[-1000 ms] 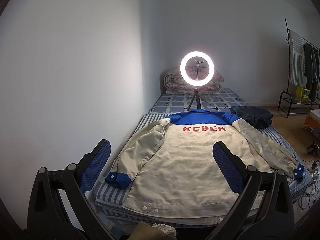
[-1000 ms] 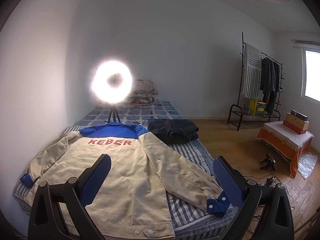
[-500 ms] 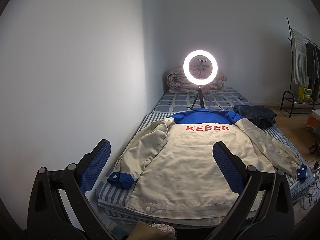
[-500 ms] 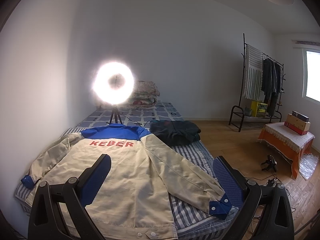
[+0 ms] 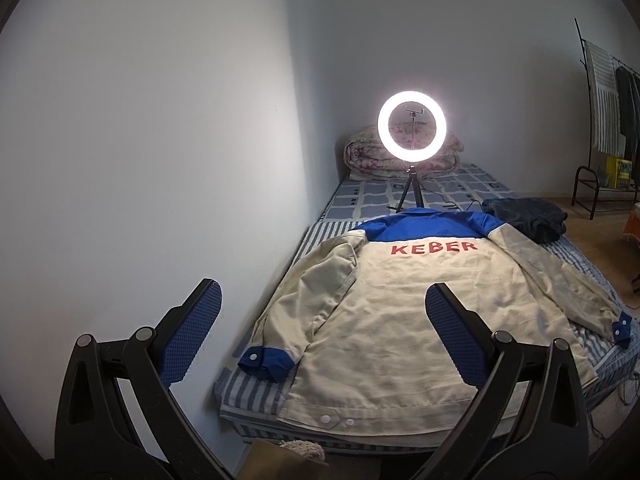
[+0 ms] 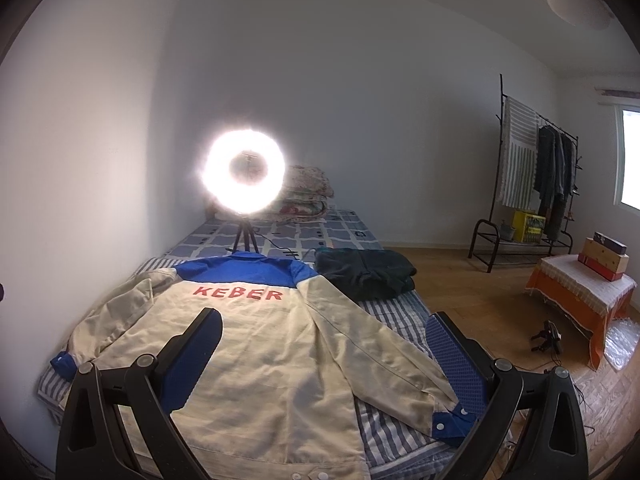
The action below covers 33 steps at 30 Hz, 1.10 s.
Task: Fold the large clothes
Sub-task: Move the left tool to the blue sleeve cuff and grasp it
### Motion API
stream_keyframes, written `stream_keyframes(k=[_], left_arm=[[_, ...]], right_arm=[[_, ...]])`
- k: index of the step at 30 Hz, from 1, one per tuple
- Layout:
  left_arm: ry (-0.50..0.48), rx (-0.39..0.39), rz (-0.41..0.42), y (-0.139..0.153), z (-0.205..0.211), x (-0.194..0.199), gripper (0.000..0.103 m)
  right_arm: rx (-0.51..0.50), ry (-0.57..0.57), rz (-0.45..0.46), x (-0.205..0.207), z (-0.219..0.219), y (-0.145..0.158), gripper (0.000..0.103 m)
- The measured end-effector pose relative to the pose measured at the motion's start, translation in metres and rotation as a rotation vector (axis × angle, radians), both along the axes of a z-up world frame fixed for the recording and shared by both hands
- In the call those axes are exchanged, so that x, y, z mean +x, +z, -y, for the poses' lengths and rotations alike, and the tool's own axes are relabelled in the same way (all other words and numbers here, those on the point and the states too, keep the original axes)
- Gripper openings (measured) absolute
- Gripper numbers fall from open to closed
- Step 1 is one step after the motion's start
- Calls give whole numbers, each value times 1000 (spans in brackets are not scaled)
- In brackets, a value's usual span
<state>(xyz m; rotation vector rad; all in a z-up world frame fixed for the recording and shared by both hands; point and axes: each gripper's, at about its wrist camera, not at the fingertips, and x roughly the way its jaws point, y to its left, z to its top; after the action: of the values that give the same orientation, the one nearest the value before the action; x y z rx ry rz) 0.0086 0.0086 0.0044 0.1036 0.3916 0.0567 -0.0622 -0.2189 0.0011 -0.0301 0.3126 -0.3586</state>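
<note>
A large cream jacket [image 5: 400, 312] with a blue yoke, blue cuffs and red "KEBER" lettering lies back-up and spread flat on the striped bed [image 5: 248, 392]. It also shows in the right wrist view [image 6: 264, 348]. Both sleeves lie out to the sides, the left cuff [image 5: 266, 364] near the wall, the right cuff [image 6: 450, 424] near the bed's right edge. My left gripper [image 5: 322, 316] is open and empty, held above the jacket's hem end. My right gripper [image 6: 324, 344] is open and empty, above the jacket's right half.
A lit ring light [image 5: 412, 133] on a small tripod stands on the bed beyond the collar. A folded dark garment [image 6: 366, 272] lies at the right. A rolled quilt [image 5: 360, 156] sits at the head. A clothes rack [image 6: 532, 184] and an orange-covered stool [image 6: 576, 300] stand on the floor.
Both grippers have drifted slightly left and closer to the bed, so the jacket sits further right and larger in both views. Both stay open. The jacket has not moved.
</note>
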Motion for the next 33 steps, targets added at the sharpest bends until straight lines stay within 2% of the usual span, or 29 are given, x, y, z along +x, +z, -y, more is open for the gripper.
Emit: stream_keyframes(k=[10,19,27,33], left_arm=[[49,23,-49,-14,-18,21,103],[78,42,-89,-26,-32,46,103],[42,-54,-149,-48,-66,73,103],[46,-95,-213,-77,-87,86,100]], right_arm=[[-64,76,3,25,-25,12,103],[-69,164,-16,66,-41,15,103],[-88,279,-80,124,-67,0,103],[-20,399,-100,168,-85,-19,103]])
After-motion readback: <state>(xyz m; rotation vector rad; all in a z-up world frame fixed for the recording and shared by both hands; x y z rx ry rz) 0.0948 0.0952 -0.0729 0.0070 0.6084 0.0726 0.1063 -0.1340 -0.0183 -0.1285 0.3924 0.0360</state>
